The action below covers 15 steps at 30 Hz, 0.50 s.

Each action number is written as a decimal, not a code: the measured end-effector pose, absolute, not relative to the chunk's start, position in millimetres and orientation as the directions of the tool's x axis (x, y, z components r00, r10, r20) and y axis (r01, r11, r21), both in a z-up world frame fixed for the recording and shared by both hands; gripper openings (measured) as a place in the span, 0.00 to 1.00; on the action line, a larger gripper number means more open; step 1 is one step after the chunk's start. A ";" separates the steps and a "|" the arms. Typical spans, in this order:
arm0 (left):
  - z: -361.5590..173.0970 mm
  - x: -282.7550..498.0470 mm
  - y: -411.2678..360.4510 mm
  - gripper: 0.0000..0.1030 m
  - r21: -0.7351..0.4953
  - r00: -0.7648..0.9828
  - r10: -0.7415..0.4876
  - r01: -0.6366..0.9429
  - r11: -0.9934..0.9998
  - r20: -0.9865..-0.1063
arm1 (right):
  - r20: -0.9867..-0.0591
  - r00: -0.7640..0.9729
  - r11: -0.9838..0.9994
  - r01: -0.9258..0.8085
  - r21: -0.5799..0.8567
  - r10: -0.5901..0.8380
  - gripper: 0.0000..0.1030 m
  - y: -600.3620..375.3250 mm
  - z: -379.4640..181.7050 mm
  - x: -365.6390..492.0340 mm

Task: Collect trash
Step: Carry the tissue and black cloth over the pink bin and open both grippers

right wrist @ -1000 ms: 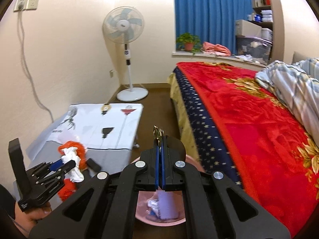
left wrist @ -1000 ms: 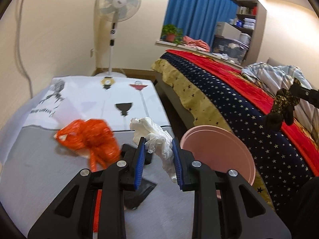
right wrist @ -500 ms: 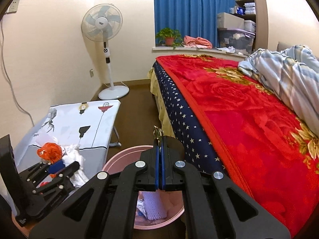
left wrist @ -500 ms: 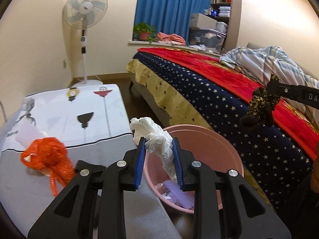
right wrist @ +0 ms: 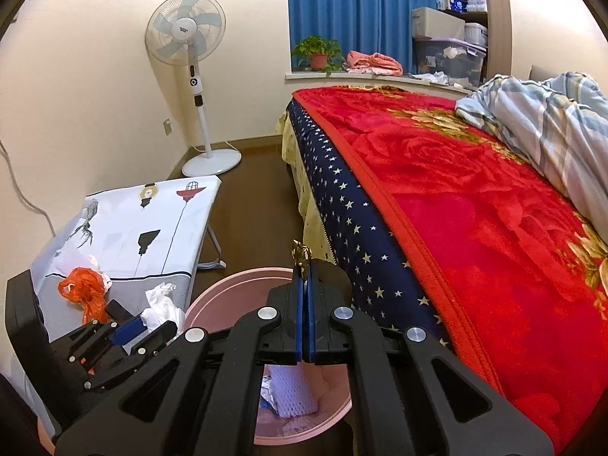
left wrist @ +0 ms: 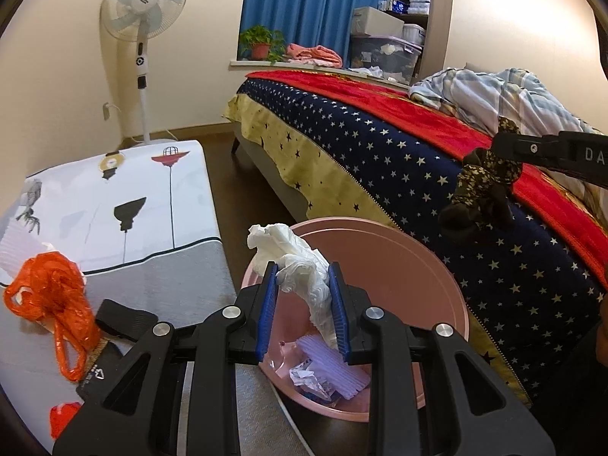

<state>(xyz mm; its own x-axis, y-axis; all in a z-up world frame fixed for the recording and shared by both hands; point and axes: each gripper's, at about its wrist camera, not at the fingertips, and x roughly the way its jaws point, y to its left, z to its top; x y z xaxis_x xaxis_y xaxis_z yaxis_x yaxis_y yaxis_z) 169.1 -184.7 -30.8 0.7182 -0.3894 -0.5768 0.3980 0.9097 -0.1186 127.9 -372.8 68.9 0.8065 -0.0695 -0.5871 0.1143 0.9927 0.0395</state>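
My left gripper [left wrist: 302, 292] is shut on a crumpled white plastic bag [left wrist: 300, 266], held over the left rim of the pink bin [left wrist: 402, 273]. The bin stands on the floor between table and bed, with foam netting [left wrist: 334, 364] and crumpled paper inside. My right gripper [right wrist: 305, 277] is shut on a dark gold-speckled wrapper [right wrist: 301, 254] above the bin [right wrist: 228, 285]. The left wrist view shows that wrapper [left wrist: 478, 193] dangling from the right gripper [left wrist: 497, 146] at the right. An orange plastic bag [left wrist: 49, 296] lies on the table.
The low table [left wrist: 114, 197] has a printed white cloth, a black flat item [left wrist: 121, 319] and a red scrap [left wrist: 62, 418]. The bed [right wrist: 475, 228] with a red blanket fills the right side. A standing fan [right wrist: 190, 57] is in the far corner.
My left gripper carried the white bag rightwards from above the table to above the pink bin. My right gripper sank a little towards the bin with the wrapper in its grip.
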 end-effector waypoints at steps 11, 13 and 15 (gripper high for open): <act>-40.7 174.6 -188.8 0.43 -0.138 0.699 -0.398 0.399 0.907 -0.594 | -0.619 0.782 0.990 0.130 0.046 -0.074 0.20 -374.4 59.5 139.4; -40.4 174.1 -188.8 0.43 -0.135 0.699 -0.396 0.398 0.907 -0.596 | -0.614 0.785 0.990 0.139 0.041 -0.085 0.38 -374.6 59.8 138.6; -39.1 172.9 -188.0 0.43 -0.134 0.701 -0.395 0.398 0.908 -0.594 | -0.603 0.792 0.989 0.142 0.032 -0.095 0.40 -373.5 61.1 137.2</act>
